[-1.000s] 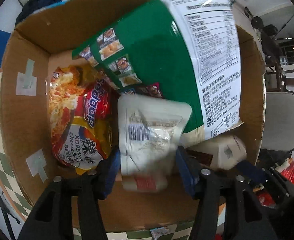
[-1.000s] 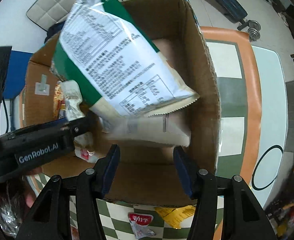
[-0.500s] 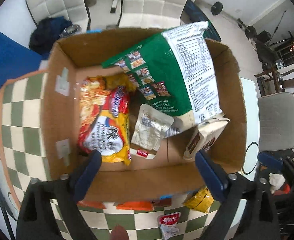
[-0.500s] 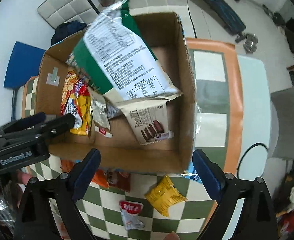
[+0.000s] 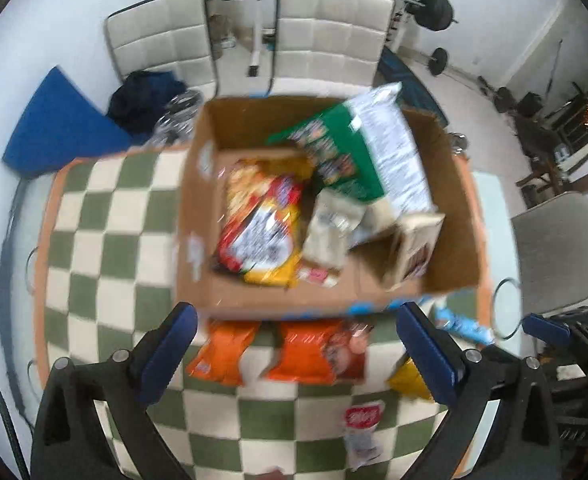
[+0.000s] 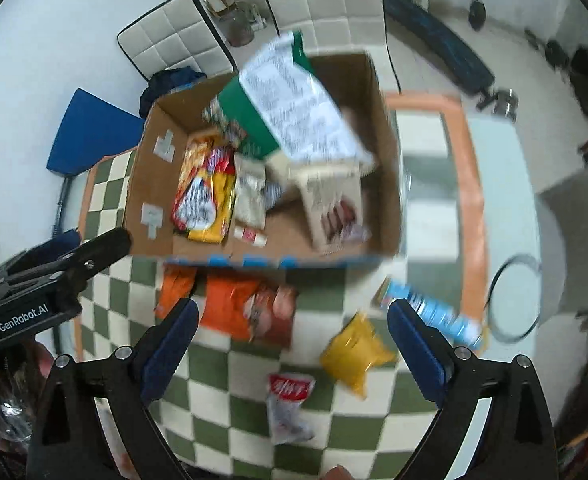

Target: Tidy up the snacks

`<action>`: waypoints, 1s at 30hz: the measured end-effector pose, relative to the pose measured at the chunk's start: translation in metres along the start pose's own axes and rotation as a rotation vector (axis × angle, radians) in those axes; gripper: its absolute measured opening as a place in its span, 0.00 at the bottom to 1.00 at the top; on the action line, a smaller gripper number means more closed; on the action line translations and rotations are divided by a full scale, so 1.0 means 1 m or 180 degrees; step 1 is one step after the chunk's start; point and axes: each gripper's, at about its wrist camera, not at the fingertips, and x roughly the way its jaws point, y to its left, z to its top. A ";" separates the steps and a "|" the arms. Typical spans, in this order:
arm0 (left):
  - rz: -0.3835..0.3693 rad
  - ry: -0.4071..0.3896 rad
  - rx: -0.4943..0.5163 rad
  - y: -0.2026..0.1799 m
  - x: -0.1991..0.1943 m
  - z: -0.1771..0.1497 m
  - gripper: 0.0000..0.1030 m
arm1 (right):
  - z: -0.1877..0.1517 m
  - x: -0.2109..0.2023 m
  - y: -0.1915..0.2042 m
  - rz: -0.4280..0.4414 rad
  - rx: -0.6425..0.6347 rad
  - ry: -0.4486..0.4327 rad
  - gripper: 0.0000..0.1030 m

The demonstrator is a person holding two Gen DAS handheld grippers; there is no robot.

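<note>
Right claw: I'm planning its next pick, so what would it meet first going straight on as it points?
Probably the orange snack bag on the checkered table, between the open right claw fingers; depth is unclear.

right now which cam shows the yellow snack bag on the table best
The right wrist view: the yellow snack bag lies fully in sight on the checkered cloth, between the open fingers. In the left wrist view, the same bag is mostly hidden behind a blue finger pad, with only a blurred edge showing.
</note>
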 end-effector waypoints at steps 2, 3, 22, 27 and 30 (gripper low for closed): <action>0.0073 0.0110 -0.0105 0.014 0.010 -0.025 0.99 | -0.025 0.019 -0.006 0.0016 0.0153 0.0128 0.95; 0.0068 0.0168 -0.0155 0.020 0.015 -0.036 0.99 | -0.036 0.031 -0.006 0.0011 0.0182 0.0211 0.95; 0.0375 0.0748 -0.0211 0.082 0.133 -0.098 0.97 | -0.174 0.199 -0.002 -0.0505 0.0498 0.1226 0.80; 0.0443 0.0779 0.0039 0.073 0.166 -0.066 0.97 | -0.176 0.193 0.003 -0.0731 0.0390 0.1098 0.47; 0.0456 0.0856 0.0180 0.067 0.188 -0.056 0.86 | -0.178 0.192 0.002 -0.0690 0.0440 0.1071 0.44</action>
